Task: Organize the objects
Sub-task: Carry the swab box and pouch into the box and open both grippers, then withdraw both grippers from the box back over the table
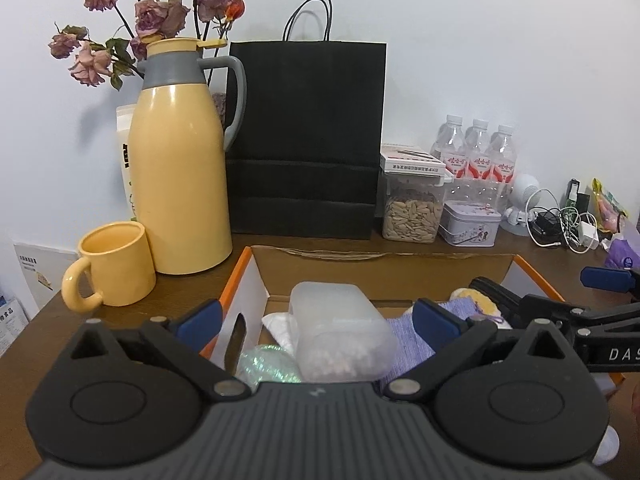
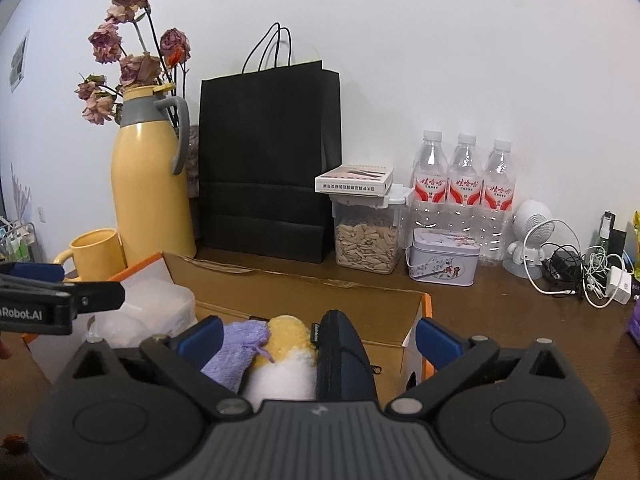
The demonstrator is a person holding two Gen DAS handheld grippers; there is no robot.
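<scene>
Hovering over the open cardboard box point(image 1: 400, 276) on the table point(image 1: 120, 316), both tongs stand spread wide, gripping nothing. Between the left tongs point(image 1: 316, 316) lies a clear plastic container point(image 1: 340, 332); between the right tongs point(image 2: 316, 334) lie a purple cloth point(image 2: 236, 350), a yellow-and-white plush point(image 2: 284, 360) and a dark pouch point(image 2: 344, 356).

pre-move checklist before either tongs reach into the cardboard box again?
1. Left tongs open, nothing gripped: ok.
2. Right tongs open, nothing gripped: ok.
3. Translucent container lies inside the cardboard box: ok.
4. Purple cloth, plush toy and dark case inside the box: ok.
5. Yellow mug upright outside the box, beside the thermos: ok.
6. Room left on the box floor: cannot tell.
</scene>
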